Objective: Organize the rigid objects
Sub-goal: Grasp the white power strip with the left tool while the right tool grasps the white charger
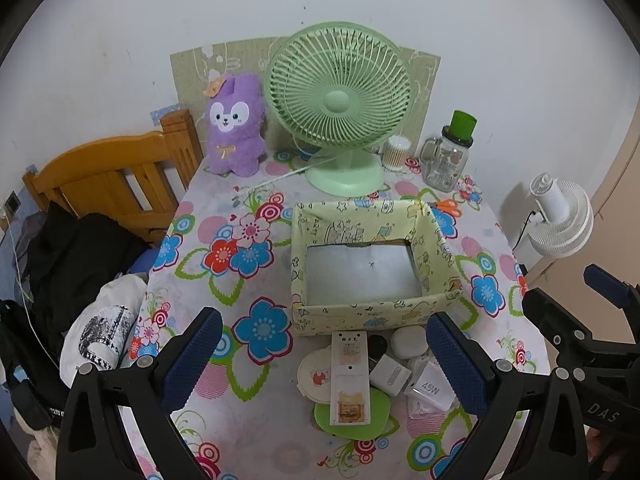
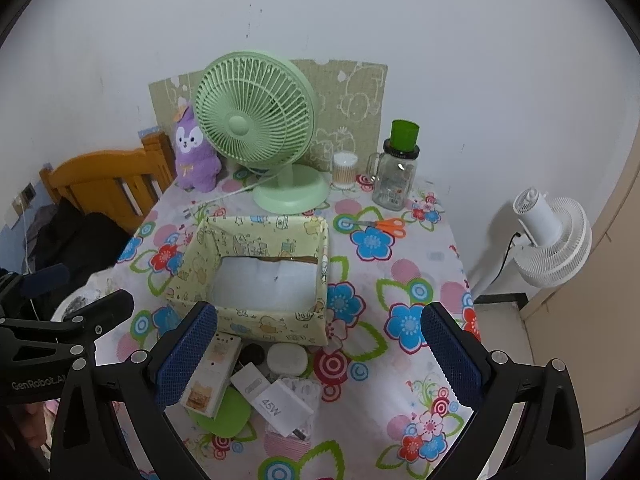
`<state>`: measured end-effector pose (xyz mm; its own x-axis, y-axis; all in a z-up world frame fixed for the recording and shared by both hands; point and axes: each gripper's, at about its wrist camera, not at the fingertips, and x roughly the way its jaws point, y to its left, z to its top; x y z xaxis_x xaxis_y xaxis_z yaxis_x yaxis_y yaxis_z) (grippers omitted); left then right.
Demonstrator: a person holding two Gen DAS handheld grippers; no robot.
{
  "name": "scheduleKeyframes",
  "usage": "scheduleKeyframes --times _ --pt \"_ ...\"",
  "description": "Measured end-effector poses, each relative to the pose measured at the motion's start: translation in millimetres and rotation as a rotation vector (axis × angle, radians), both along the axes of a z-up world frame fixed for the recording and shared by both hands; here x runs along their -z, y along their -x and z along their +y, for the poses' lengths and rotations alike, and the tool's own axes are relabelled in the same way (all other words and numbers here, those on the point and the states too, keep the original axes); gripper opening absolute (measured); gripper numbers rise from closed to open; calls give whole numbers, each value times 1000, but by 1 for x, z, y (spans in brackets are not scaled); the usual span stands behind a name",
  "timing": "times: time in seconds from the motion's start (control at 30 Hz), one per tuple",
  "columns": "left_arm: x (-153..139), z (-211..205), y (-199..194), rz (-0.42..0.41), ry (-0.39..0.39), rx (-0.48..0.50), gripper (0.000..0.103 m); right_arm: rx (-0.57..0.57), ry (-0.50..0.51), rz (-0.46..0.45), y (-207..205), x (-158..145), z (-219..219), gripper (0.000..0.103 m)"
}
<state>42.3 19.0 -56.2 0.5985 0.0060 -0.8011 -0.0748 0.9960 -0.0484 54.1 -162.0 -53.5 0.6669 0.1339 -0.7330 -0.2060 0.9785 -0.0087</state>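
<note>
Both grippers, the left gripper (image 1: 324, 354) and the right gripper (image 2: 320, 344), hover with jaws spread wide and nothing between them, just short of the yellow patterned box (image 1: 360, 312). Against the box's near wall lies a cluster: a long white remote (image 1: 349, 376), a white 45W charger (image 2: 276, 406), a rounded white case (image 2: 286, 356) and a green disc (image 2: 224, 416). Behind the box stands a green fan (image 1: 340, 100).
</note>
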Motion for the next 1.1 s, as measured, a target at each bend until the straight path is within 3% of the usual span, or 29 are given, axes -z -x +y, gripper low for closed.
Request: scheduleKeyframes --times 0.17,1.1 --pt "13 1 -4 9 3 13 103 1 15 18 -3 13 3 103" --pt "143 -8 -38 300 8 67 99 -34 68 301 -27 139 14 96"
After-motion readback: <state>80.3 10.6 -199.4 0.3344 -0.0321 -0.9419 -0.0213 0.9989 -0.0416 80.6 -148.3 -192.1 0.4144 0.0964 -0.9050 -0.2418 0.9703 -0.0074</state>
